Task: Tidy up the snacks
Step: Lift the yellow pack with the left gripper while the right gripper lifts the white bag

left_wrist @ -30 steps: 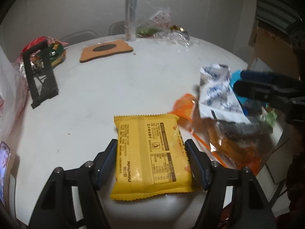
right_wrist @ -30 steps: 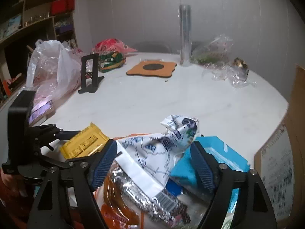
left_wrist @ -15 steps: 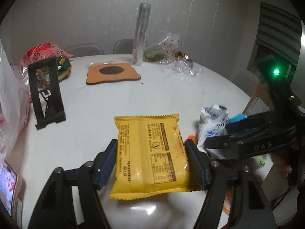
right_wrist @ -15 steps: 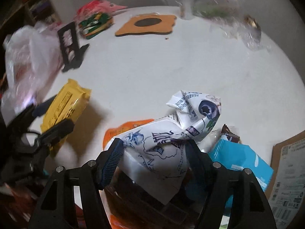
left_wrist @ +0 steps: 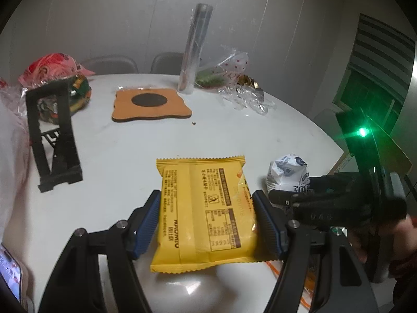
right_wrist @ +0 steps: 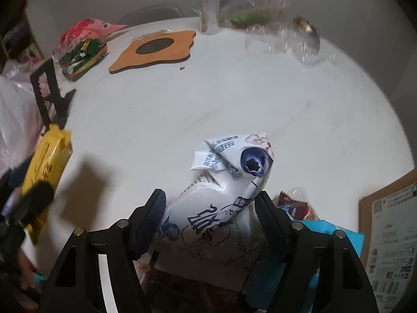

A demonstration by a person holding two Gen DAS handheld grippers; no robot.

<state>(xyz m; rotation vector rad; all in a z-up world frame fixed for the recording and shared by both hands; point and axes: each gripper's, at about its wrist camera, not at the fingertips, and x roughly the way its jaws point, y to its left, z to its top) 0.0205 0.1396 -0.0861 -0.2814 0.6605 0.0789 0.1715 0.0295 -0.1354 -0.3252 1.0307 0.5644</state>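
Note:
My left gripper (left_wrist: pixel 207 220) is shut on a yellow snack packet (left_wrist: pixel 206 208) and holds it lifted above the white round table (left_wrist: pixel 125 143). The packet also shows at the left of the right wrist view (right_wrist: pixel 48 161). My right gripper (right_wrist: pixel 209 217) is shut on a crumpled white and blue snack bag (right_wrist: pixel 224 195) and holds it above a pile of snacks: a blue packet (right_wrist: pixel 333 240) and a brown wrapper (right_wrist: pixel 292 203). The white bag (left_wrist: pixel 286 172) and the right gripper's body (left_wrist: pixel 338 203) show at the right of the left wrist view.
A black stand (left_wrist: pixel 52 135), a green and red snack bag (left_wrist: pixel 60 78), an orange mat (left_wrist: pixel 149 104), a clear tube (left_wrist: pixel 195 49) and crumpled plastic (left_wrist: pixel 245 96) sit on the table. A phone (left_wrist: pixel 10 279) lies at the left edge. A cardboard box (right_wrist: pixel 388 234) stands at the right.
Both grippers have risen with their packets. The yellow packet is lifted off the table, and the white bag has come up out of the snack pile.

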